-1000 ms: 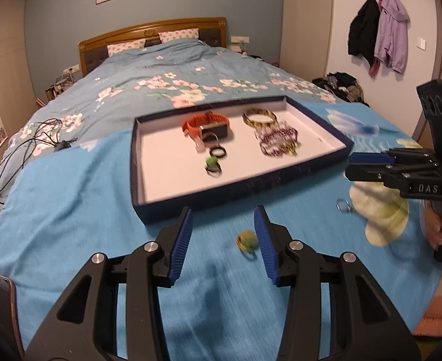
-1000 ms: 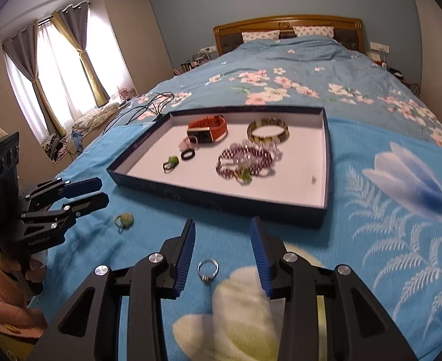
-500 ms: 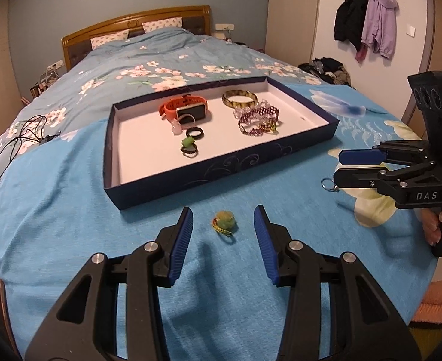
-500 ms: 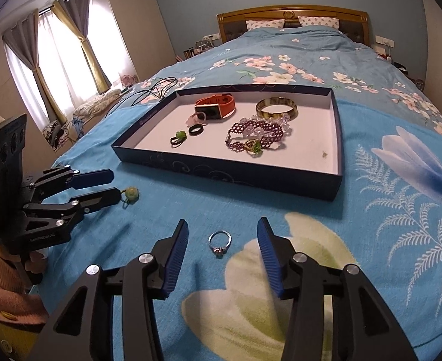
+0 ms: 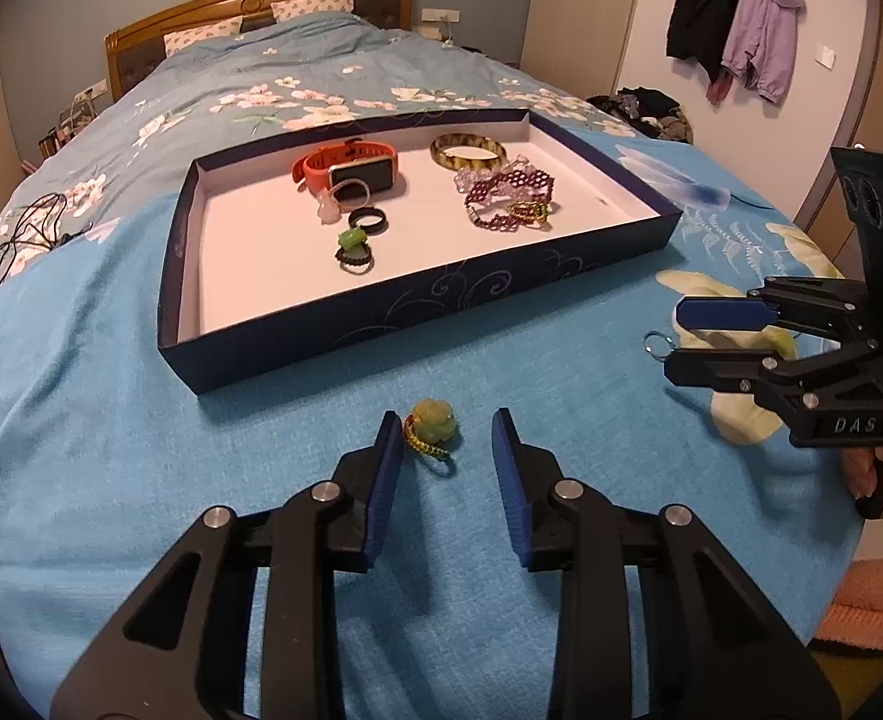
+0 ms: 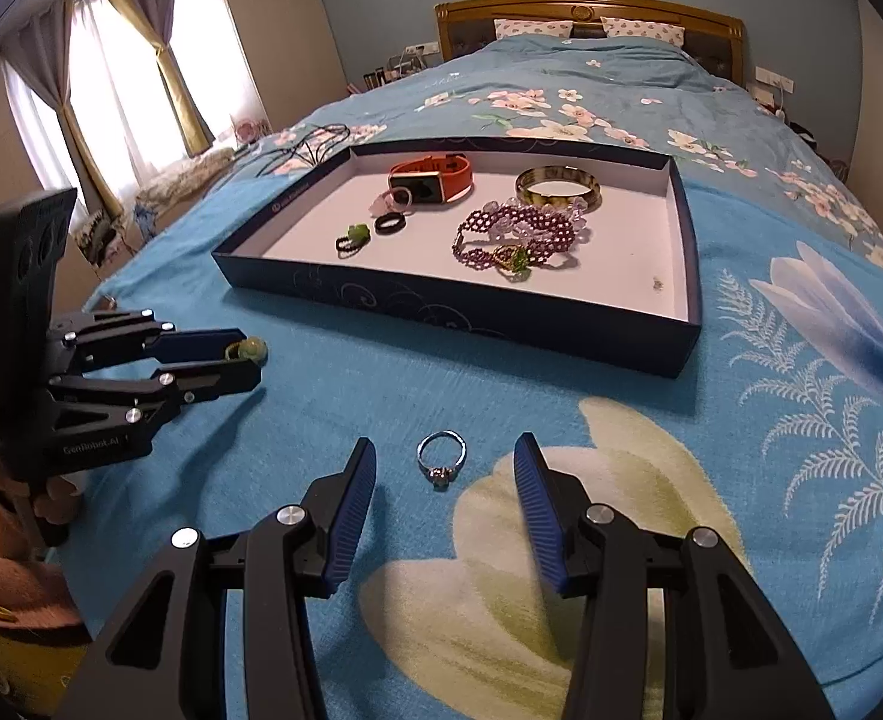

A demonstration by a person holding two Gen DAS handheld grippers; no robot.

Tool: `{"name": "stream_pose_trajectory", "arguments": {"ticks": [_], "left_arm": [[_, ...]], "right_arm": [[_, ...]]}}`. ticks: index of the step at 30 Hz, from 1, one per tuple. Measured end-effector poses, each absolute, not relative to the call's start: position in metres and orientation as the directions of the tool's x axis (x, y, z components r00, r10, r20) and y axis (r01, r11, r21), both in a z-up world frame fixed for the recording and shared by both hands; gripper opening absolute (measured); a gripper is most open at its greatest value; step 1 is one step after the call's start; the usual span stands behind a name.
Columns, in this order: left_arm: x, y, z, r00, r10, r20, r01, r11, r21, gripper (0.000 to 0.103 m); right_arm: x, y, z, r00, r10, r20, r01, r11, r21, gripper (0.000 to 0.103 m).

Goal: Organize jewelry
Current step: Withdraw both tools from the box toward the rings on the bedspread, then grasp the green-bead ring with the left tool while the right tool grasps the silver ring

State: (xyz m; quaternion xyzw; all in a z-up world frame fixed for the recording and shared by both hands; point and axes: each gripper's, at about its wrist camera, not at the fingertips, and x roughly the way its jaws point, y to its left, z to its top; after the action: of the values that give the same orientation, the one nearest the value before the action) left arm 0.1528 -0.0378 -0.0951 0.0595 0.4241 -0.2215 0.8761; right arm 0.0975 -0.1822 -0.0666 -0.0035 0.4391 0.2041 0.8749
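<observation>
Two rings lie on the bedspread outside the tray [image 5: 321, 354], so I bracket each one: my left gripper [image 5: 447, 441] gapes around the green flower ring [image 5: 432, 429], my right gripper [image 6: 444, 468] wide around the silver ring [image 6: 441, 459]. Seven pieces already sit in the tray.

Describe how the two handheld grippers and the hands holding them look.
Both are matte black linkage frames with silver pivot pins and ribbed blue finger pads. The right gripper bears "DAS"; the left gripper reads "GenRobot.AI". Pink sleeves cover both wrists. No cables show.
</observation>
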Motion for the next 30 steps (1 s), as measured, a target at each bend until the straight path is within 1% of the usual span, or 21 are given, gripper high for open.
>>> {"name": "stream_pose_trajectory", "arguments": {"ticks": [5, 8, 10, 14, 17, 19, 21, 23, 25, 27, 30], "left_arm": [[0.155, -0.035, -0.096, 0.540, -0.339, -0.771, 0.428, 0.899, -0.095, 0.025], [0.156, -0.036, -0.096, 0.542, -0.334, -0.772, 0.424, 0.901, -0.092, 0.023], [0.155, -0.035, -0.096, 0.541, -0.333, -0.772, 0.424, 0.901, -0.092, 0.023], [0.156, -0.037, -0.097, 0.548, -0.320, -0.773, 0.420, 0.904, -0.077, 0.023], [0.156, -0.038, -0.097, 0.547, -0.319, -0.774, 0.419, 0.905, -0.077, 0.023], [0.156, -0.038, -0.096, 0.548, -0.319, -0.773, 0.419, 0.905, -0.076, 0.023], [0.156, -0.038, -0.096, 0.548, -0.318, -0.774, 0.419, 0.905, -0.075, 0.023], [0.156, -0.038, -0.096, 0.547, -0.320, -0.773, 0.420, 0.904, -0.077, 0.023], [0.157, -0.038, -0.096, 0.547, -0.321, -0.773, 0.419, 0.904, -0.079, 0.022], [0.157, -0.038, -0.097, 0.547, -0.319, -0.774, 0.418, 0.905, -0.077, 0.018], [0.157, -0.037, -0.097, 0.548, -0.318, -0.774, 0.418, 0.905, -0.077, 0.017]], "right_arm": [[0.097, -0.174, -0.068, 0.535, 0.322, -0.781, -0.372, 0.920, 0.125, 0.045], [0.096, -0.172, -0.068, 0.540, 0.304, -0.785, -0.375, 0.922, 0.099, 0.043], [0.096, -0.171, -0.068, 0.542, 0.299, -0.786, -0.376, 0.922, 0.092, 0.039], [0.097, -0.169, -0.069, 0.546, 0.282, -0.789, -0.369, 0.926, 0.076, 0.035], [0.097, -0.170, -0.069, 0.549, 0.273, -0.790, -0.362, 0.930, 0.070, 0.030], [0.097, -0.170, -0.069, 0.551, 0.269, -0.790, -0.360, 0.931, 0.066, 0.025], [0.097, -0.170, -0.069, 0.551, 0.269, -0.790, -0.360, 0.931, 0.065, 0.023], [0.097, -0.169, -0.068, 0.551, 0.270, -0.789, -0.362, 0.930, 0.065, 0.016], [0.097, -0.169, -0.068, 0.551, 0.271, -0.789, -0.364, 0.929, 0.065, 0.015], [0.097, -0.170, -0.068, 0.550, 0.274, -0.789, -0.363, 0.929, 0.070, 0.015], [0.097, -0.170, -0.067, 0.550, 0.279, -0.787, -0.362, 0.929, 0.076, 0.015]]}}
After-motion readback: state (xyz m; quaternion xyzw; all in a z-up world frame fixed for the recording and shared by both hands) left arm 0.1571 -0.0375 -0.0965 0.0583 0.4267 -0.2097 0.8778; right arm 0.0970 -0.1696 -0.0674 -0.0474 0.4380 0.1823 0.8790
